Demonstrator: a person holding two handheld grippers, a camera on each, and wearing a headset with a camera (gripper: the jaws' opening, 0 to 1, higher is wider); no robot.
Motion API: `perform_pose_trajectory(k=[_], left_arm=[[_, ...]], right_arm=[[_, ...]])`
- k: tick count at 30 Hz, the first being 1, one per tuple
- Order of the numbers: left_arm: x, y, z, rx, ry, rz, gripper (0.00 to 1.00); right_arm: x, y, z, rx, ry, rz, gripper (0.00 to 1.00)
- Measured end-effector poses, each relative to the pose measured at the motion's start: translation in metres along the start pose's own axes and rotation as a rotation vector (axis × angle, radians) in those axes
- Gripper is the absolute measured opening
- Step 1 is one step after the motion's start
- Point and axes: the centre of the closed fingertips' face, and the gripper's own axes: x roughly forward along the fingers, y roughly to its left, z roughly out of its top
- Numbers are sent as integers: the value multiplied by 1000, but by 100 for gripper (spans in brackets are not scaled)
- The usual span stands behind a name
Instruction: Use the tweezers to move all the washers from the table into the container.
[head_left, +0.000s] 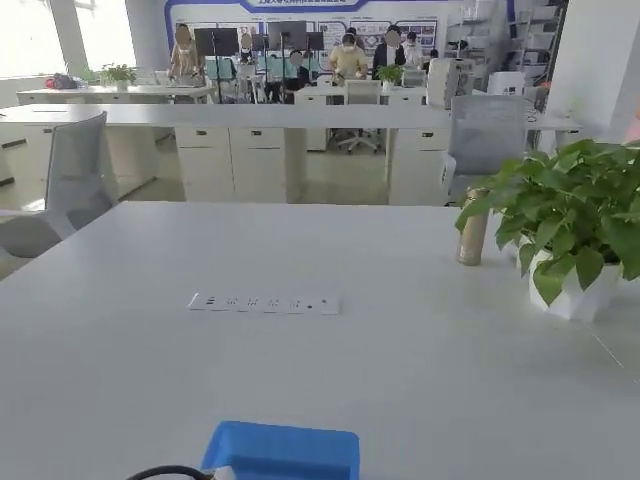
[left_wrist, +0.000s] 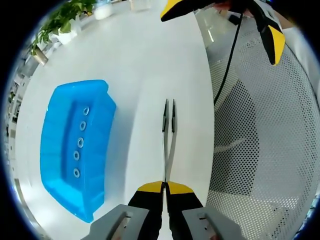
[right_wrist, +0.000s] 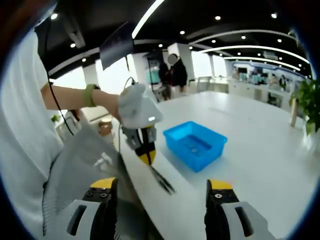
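The blue container (left_wrist: 55, 165) sits on the white worktop (head_left: 420, 380) and holds five washers (left_wrist: 80, 141), lying flat on its floor in a single straight row, each apart from the next. Just beside the container, in the left gripper view, the tweezers (left_wrist: 169, 135) point forward over the worktop near its edge. Their rear end is clamped between the closed jaws of the left gripper (left_wrist: 164, 187), and their two tips stand slightly apart with nothing between them. The right gripper (right_wrist: 162, 186) hangs off the worktop's edge, back from the container, its jaws spread wide and empty. On the side of the tweezers away from the container is a grey mesh chair (left_wrist: 270, 150). In the head view, beyond the container, a white power strip (head_left: 265, 303) lies flat on the worktop. Farther off to the right a leafy plant (head_left: 570, 215) in a white pot stands with a metal flask (head_left: 472, 228) just beside it. Behind are rows of white desks with people (head_left: 349, 58) seated.
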Motion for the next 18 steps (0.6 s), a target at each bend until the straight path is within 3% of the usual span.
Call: perform_pose_trajectory(k=[2, 6, 8, 10, 14, 17, 18], left_arm=[[0, -1, 1, -12, 1, 0, 0], [1, -2, 1, -14, 5, 16, 0], [-1, -5, 1, -9, -5, 22, 2], [-5, -3, 6, -45, -69, 62, 7], [-19, -6, 8, -158, -201, 103, 16], [-35, -3, 12, -285, -340, 161, 27], [-43, -2, 14, -349, -414, 187, 30]], right_arm=[[0, -1, 3, 0, -9, -22, 77], [-4, -16, 9, -13, -43, -119, 83], [-9, -21, 16, 7, -93, -148, 85], [-14, -28, 22, 51, -152, -183, 85], [-26, -49, 25, 95, -194, -289, 85], [-33, -63, 24, 89, -197, -360, 88], [-38, -68, 27, 94, -220, -392, 88]])
